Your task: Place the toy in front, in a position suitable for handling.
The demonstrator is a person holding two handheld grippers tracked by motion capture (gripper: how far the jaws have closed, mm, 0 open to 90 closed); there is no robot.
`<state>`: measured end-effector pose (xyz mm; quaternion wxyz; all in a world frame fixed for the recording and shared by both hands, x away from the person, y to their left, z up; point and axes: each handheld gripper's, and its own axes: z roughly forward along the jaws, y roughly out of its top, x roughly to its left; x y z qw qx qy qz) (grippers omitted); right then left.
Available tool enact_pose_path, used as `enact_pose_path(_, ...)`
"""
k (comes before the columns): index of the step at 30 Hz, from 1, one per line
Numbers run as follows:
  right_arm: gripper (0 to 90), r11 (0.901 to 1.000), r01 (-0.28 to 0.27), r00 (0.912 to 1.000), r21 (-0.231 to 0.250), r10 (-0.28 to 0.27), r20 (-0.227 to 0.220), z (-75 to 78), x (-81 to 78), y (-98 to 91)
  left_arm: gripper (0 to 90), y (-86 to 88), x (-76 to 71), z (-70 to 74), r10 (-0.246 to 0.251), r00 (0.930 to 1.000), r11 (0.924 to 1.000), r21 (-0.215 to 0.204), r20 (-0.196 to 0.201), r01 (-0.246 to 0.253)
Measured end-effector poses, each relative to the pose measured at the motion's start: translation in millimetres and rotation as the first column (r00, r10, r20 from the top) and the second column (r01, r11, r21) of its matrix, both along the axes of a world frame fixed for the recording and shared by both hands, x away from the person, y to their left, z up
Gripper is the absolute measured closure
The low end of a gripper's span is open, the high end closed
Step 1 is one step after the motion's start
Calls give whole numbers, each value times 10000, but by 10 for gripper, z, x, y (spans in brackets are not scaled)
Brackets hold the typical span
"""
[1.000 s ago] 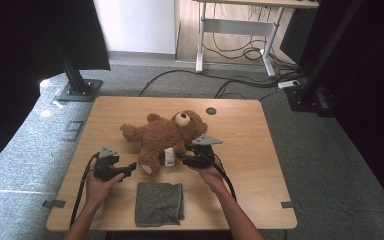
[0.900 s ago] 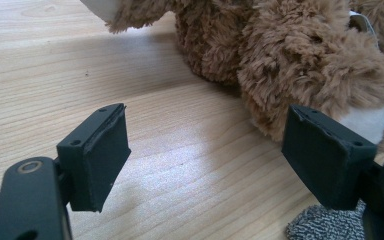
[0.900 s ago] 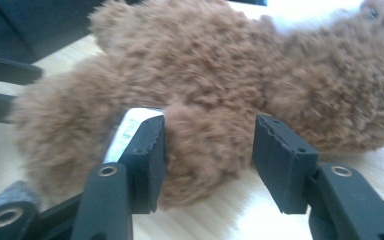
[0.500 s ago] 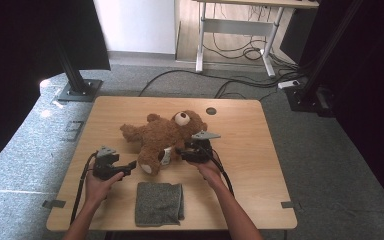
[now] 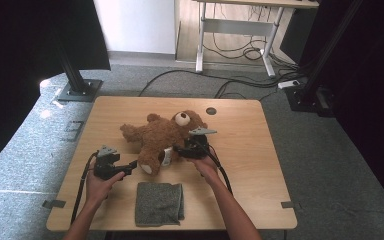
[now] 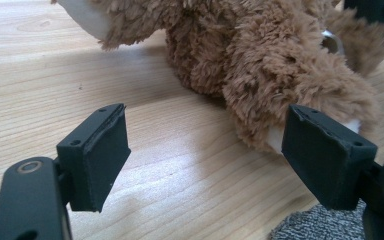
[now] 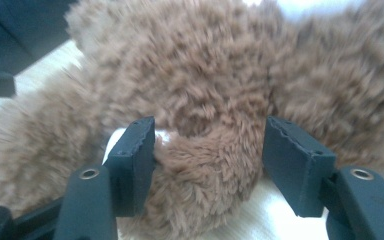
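My right gripper (image 5: pixel 180 150), fingers just spread around the teddy bear's (image 5: pixel 162 135) leg mid-frame, sits nearer than the open left gripper (image 5: pixel 130 167).

My left gripper (image 6: pixel 205 160) stands open over the table (image 6: pixel 180 150), one pad beside the teddy bear (image 6: pixel 280 65) foot.

You are working on a table (image 5: pixel 240 130) of light wood, smooth, with a visible grain and a soft sheen under the light. The teddy bear (image 5: pixel 161 136) is brown plush, long-piled and shaggy, with paler, shorter cloth on its foot soles. Your left gripper (image 6: pixel 207 160) and right gripper (image 7: pixel 207 160) carry matt black plastic jaws with ridged, rubbery pads and small metal eyelets. The folded cloth (image 5: pixel 159 203) is grey, coarse-knit, flecked and matt
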<state>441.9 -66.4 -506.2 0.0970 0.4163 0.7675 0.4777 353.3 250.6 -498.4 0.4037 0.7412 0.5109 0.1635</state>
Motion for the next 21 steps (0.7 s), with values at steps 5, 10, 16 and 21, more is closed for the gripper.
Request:
enact_pose_path(5, 372, 9998, -116, 9985, -152, 107, -544, -131, 43, 25, 181, -41, 9, 12, -101, 9999, 9999, 7, 13, 101)
enact_pose_path(10, 372, 9989, -163, 9980, -441, 135, -623, -205, 54, 77, 178, -83, 18, 28, -208, 9998, 9998, -7, 24, 208)
enact_pose_path(16, 376, 9973, -101, 9973, -724, 47, -735, -255, 67, 119, 163, -201, 52, 61, -473, 9989, 9988, -121, -30, 473)
enact_pose_path(21, 381, 9964, -40, 9966, -842, -29, -821, -278, 72, 147, 144, -349, 108, 65, -702, 9975, 9975, 42, -130, 702)
